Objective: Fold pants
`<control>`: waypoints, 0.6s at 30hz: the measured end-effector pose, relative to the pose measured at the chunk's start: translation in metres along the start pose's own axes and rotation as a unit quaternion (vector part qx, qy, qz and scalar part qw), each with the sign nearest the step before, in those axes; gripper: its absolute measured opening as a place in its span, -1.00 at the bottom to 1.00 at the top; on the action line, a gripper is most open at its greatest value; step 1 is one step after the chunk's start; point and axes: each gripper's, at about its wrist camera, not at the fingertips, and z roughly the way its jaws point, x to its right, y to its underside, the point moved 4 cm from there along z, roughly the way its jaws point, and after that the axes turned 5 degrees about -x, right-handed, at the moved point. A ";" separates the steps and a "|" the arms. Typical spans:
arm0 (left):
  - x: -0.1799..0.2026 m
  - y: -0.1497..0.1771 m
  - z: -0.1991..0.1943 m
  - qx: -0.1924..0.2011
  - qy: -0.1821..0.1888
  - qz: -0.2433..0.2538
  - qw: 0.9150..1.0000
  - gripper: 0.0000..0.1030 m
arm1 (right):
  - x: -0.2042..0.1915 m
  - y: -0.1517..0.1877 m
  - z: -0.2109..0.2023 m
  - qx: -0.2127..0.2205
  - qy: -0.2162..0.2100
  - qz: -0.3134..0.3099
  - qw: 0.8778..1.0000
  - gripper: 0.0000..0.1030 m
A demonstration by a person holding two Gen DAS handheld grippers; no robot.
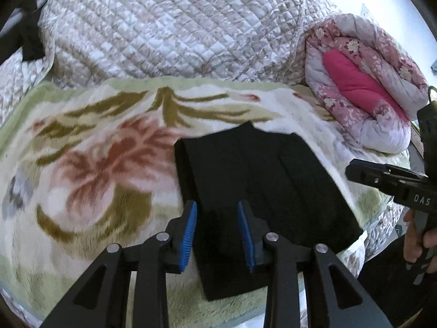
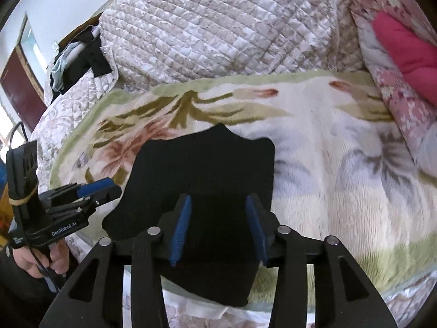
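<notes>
Black pants lie folded into a compact rectangle on a floral fleece blanket. My left gripper hovers over their near edge, its blue pads apart with only flat cloth showing below the gap. In the right wrist view the same pants lie under my right gripper, whose jaws stand wide and grip nothing. The left gripper shows at the pants' left side, held by a hand. The right gripper pokes in from the right edge, just past the pants' right side.
A quilted bedspread is heaped behind the blanket. A rolled pink floral quilt lies at the back right. Dark clothes hang in a pile at the far left, near a dark red door. The bed's edge runs along the bottom.
</notes>
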 end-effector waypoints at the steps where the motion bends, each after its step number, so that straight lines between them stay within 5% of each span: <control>1: 0.003 -0.005 0.000 0.003 -0.004 0.006 1.000 -0.26 | -0.001 -0.003 0.000 0.000 -0.001 -0.005 1.000 -0.15; 11: 0.007 -0.021 0.022 0.003 -0.004 0.016 1.000 -0.18 | 0.006 -0.013 0.028 -0.009 -0.016 0.002 1.000 -0.15; 18: -0.003 -0.015 0.042 -0.013 -0.015 0.013 1.000 -0.09 | 0.018 -0.005 0.061 -0.059 0.028 -0.001 0.998 -0.15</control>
